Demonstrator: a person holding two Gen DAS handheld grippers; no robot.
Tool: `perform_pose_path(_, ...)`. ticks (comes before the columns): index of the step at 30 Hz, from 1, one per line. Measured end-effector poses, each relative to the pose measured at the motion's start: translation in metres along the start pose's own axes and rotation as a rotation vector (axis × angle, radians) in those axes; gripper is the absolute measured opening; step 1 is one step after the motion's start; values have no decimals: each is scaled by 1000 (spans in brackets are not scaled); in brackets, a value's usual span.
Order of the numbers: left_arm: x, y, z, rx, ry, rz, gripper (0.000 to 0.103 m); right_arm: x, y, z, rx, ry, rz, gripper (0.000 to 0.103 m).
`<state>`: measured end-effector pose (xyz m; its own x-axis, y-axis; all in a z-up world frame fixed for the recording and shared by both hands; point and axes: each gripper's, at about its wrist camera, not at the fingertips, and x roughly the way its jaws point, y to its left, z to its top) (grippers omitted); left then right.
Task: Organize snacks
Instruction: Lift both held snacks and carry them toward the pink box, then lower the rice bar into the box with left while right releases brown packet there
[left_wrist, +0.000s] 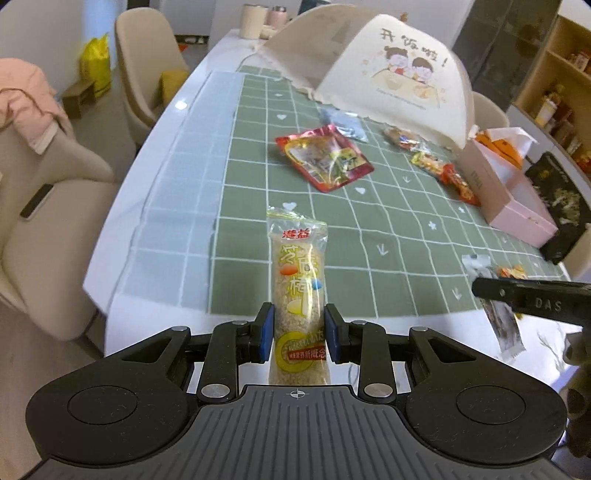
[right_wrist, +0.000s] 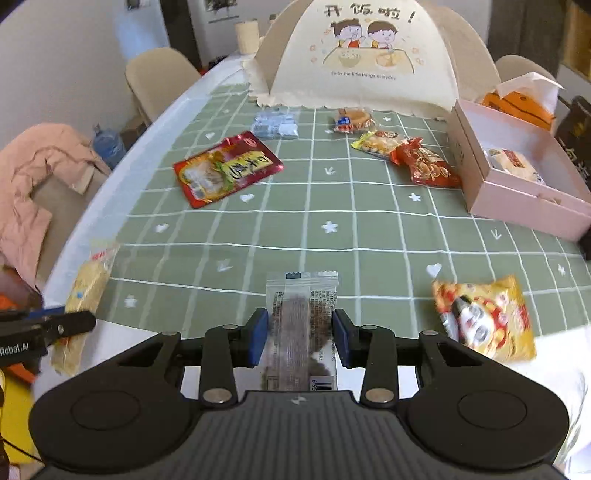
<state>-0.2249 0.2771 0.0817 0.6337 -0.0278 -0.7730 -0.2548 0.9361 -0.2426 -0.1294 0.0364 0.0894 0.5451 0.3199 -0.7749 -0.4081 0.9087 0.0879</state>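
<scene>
My left gripper (left_wrist: 299, 332) is shut on a long yellow sesame snack bar (left_wrist: 300, 280), held above the near table edge. It also shows at the left of the right wrist view (right_wrist: 86, 295). My right gripper (right_wrist: 300, 334) is shut on a clear packet with a dark bar inside (right_wrist: 301, 325), also over the near edge; the packet also shows at the right of the left wrist view (left_wrist: 504, 325). An open pink box (right_wrist: 517, 192) stands at the right, with one wrapped snack (right_wrist: 511, 162) inside.
On the green checked cloth (right_wrist: 295, 229) lie a red pouch (right_wrist: 225, 168), a silver-blue packet (right_wrist: 275, 124), a round cake pack (right_wrist: 352, 119), a yellow pack (right_wrist: 380, 142), a red pack (right_wrist: 426, 162) and a yellow-red packet (right_wrist: 484, 315). A cream food-cover tent (right_wrist: 369, 55) stands behind. Chairs flank the table.
</scene>
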Motion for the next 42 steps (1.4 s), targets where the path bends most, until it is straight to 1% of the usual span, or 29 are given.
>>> perform_pose_path(2,-8,-4,-2,7,7,-53,33,-11,1,-2,13,-29,-48,37)
perform_pose_path(4,-16,-16,1,10,14,-145,33,-25,-5,-2,30,-55,-93,37)
perform_pose_path(5,-20,-27,4,23,11,-209,33,-36,-12,-1,40,-76,-125,37)
perform_pose_path(7,-27,-52,13,75,-6,-310,33,-59,-30,4,54,-119,-187,37)
perform_pose_path(9,-33,-81,28,120,-36,-404,33,-83,-50,12,58,-165,-247,37)
perform_pose_path(12,-37,-124,56,151,-76,-531,33,-119,-82,32,56,-243,-337,37)
perform_pose_path(14,-35,-156,75,174,-98,-581,33,-142,-104,49,61,-299,-376,38)
perform_pose_path(18,-28,-227,126,256,-168,-668,33,-172,-143,86,42,-399,-412,38)
perform_pose_path(20,-15,-261,152,284,-194,-667,33,-178,-166,106,20,-437,-400,38)
perform_pose_path(21,-5,-278,163,282,-200,-651,33,-177,-177,114,13,-445,-387,38)
perform_pose_path(23,24,-305,180,251,-184,-617,33,-168,-202,132,19,-438,-351,38)
perform_pose_path(25,63,-331,193,231,-143,-592,33,-148,-224,143,23,-417,-320,38)
perform_pose_path(27,113,-351,198,222,-88,-551,33,-126,-242,147,20,-395,-318,38)
perform_pose_path(29,165,-359,199,177,-18,-527,33,-100,-260,150,24,-369,-301,38)
perform_pose_path(31,219,-365,200,157,91,-509,33,-71,-275,149,39,-332,-266,38)
perform_pose_path(32,235,-363,200,146,112,-492,32,-55,-283,151,51,-309,-247,38)
perform_pose_path(33,247,-361,198,134,102,-471,32,-43,-287,150,60,-291,-229,38)
perform_pose_path(35,256,-352,200,120,72,-446,32,-16,-297,150,80,-255,-192,38)
perform_pose_path(38,248,-331,205,101,26,-424,32,19,-301,151,100,-218,-132,38)
perform_pose_path(39,245,-319,209,84,1,-390,32,32,-301,153,106,-208,-105,42)
perform_pose_path(40,240,-309,211,65,-18,-352,32,43,-300,154,109,-196,-90,43)
perform_pose_path(42,238,-288,218,36,-48,-263,32,59,-294,156,90,-178,-92,45)
